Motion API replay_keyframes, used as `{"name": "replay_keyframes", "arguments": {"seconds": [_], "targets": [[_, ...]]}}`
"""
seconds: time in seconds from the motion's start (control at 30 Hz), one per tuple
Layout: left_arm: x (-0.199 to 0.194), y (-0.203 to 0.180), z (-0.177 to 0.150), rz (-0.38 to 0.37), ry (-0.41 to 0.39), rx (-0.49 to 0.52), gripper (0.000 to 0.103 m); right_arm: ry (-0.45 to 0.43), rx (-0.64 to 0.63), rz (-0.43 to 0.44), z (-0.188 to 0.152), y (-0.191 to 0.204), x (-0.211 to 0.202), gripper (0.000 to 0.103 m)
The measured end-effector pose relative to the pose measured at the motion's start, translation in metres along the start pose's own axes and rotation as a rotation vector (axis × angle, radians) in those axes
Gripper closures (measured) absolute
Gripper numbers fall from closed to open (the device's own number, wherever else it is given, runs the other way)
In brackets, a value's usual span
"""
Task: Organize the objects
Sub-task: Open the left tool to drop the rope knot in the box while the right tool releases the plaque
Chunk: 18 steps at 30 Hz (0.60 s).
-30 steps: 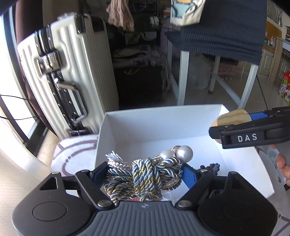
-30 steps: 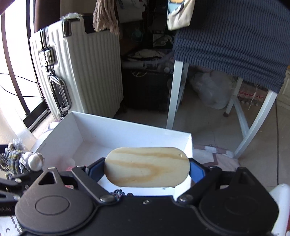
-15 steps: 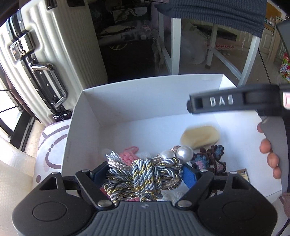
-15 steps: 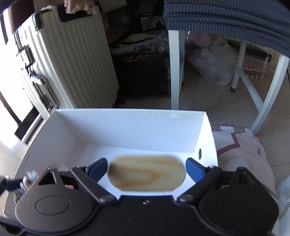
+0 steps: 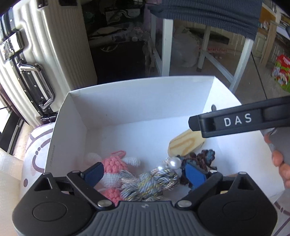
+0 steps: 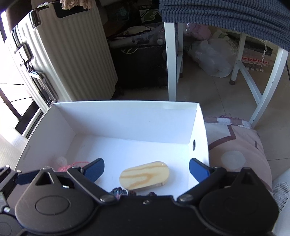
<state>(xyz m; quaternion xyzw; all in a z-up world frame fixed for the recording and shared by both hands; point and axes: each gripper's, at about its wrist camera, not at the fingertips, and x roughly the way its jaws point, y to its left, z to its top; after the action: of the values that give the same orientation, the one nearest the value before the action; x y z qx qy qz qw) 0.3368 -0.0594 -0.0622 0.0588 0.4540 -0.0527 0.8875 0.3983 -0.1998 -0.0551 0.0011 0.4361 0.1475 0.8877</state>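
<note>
A white open box (image 5: 137,101) sits on a patterned cushion; it also shows in the right wrist view (image 6: 126,123). Inside lie a blue-and-gold braided cord with pearls (image 5: 152,183), a pink crochet toy (image 5: 113,167), a dark crochet piece (image 5: 204,158) and an oval wooden piece (image 5: 184,143), also seen in the right wrist view (image 6: 145,175). My left gripper (image 5: 143,174) is open over the cord. My right gripper (image 6: 145,169) is open above the wooden piece and shows from the side in the left wrist view (image 5: 235,121).
A white ribbed suitcase (image 5: 36,54) stands behind the box on the left. A white-legged table under a blue cloth (image 6: 226,16) stands behind, with dark bags and a plastic bag (image 6: 212,56) on the floor beneath. The patterned cushion (image 6: 233,150) extends right of the box.
Both grippers moved over the box and opened. The braided cord dropped from my left gripper and the wooden piece from my right gripper; both now lie on the box floor.
</note>
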Motion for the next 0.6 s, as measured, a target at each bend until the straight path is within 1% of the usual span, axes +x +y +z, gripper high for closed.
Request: {"name": "replay_keyframes", "arguments": {"seconds": [0.13, 0.27, 0.37, 0.6], "targets": [[-0.002, -0.003, -0.001, 0.017, 0.015, 0.029, 0.007, 0.027, -0.046, -0.02, -0.004, 0.004, -0.005, 0.002], [-0.007, -0.002, -0.001, 0.017, 0.015, 0.03, 0.007, 0.034, -0.076, -0.019, -0.008, 0.006, -0.012, 0.002], [-0.012, -0.002, -0.001, 0.017, 0.012, 0.038, 0.007, 0.036, -0.082, -0.035, -0.009, 0.007, -0.016, 0.002], [-0.028, -0.002, 0.0, 0.007, -0.007, 0.037, 0.007, 0.019, -0.067, -0.031, -0.009, 0.009, -0.027, 0.002]]}}
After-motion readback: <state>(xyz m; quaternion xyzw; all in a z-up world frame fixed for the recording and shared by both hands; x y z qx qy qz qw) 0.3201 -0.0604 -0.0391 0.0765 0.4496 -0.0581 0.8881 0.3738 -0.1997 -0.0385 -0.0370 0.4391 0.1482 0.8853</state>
